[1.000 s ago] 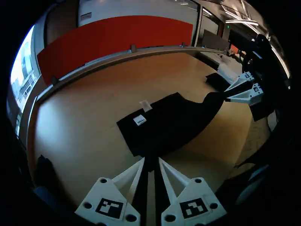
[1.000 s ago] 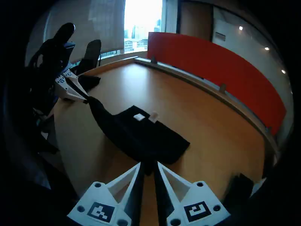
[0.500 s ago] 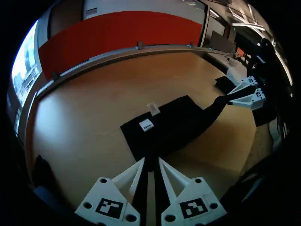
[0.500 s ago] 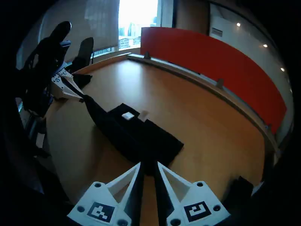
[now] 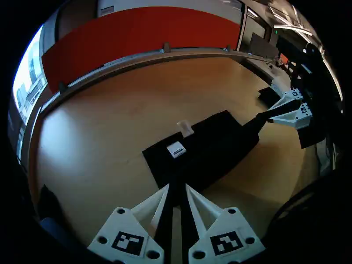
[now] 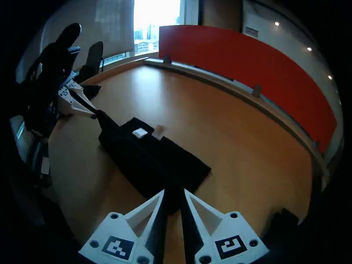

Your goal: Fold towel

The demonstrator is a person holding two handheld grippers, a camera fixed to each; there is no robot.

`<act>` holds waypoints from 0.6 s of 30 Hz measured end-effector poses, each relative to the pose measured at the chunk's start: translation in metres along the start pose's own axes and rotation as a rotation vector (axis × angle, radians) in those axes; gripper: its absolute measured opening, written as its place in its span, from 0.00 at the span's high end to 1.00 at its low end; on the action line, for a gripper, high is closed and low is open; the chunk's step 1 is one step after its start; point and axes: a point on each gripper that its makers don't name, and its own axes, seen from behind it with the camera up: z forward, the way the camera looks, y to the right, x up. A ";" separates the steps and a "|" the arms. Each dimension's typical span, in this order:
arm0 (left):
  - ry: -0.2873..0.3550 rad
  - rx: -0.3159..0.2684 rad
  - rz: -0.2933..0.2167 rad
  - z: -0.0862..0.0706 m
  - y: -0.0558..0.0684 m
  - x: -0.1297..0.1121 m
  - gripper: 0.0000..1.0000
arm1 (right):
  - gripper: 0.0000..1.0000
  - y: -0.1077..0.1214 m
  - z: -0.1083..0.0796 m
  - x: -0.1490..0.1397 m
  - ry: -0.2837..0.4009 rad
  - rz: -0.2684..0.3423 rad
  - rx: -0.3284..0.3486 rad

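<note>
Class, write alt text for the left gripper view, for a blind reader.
A black towel is stretched over a wooden table, near corner clamped in the left gripper, far corner in the right gripper. A red partition stands behind.

Matt black cloth towel (image 5: 211,145) on glossy, smooth wooden table (image 5: 101,132).

The left gripper view looks from just behind the left gripper (image 5: 177,189), close above the light-brown wooden table (image 5: 101,132). It faces forward and slightly down toward the long red wall panel (image 5: 132,35). The right gripper view sits likewise behind the right gripper (image 6: 174,193), facing from the opposite end toward the bright window (image 6: 154,20). Both views share the flat black cloth towel (image 5: 211,145), the table and the panel. Each sees the other gripper far off near its edge.
</note>
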 end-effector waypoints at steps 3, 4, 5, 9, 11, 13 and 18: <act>-0.003 0.002 0.007 0.005 -0.001 -0.001 0.90 | 0.83 0.002 0.003 -0.002 -0.007 0.001 0.003; -0.003 0.003 0.008 0.006 -0.002 -0.001 0.90 | 0.83 0.002 0.005 -0.002 -0.009 0.000 0.004; -0.004 0.004 0.010 0.009 -0.003 -0.002 0.90 | 0.83 0.002 0.006 -0.003 -0.011 0.000 0.004; -0.009 0.009 0.011 0.019 -0.007 -0.003 0.90 | 0.83 0.005 0.015 -0.007 -0.025 0.004 0.005; -0.013 0.009 0.011 0.025 -0.007 -0.005 0.90 | 0.83 0.007 0.020 -0.010 -0.034 0.010 0.004; -0.013 0.010 0.011 0.030 -0.009 -0.006 0.90 | 0.83 0.008 0.024 -0.013 -0.041 0.019 0.004; -0.018 0.015 0.012 0.044 -0.012 -0.009 0.90 | 0.83 0.010 0.036 -0.020 -0.057 0.048 0.006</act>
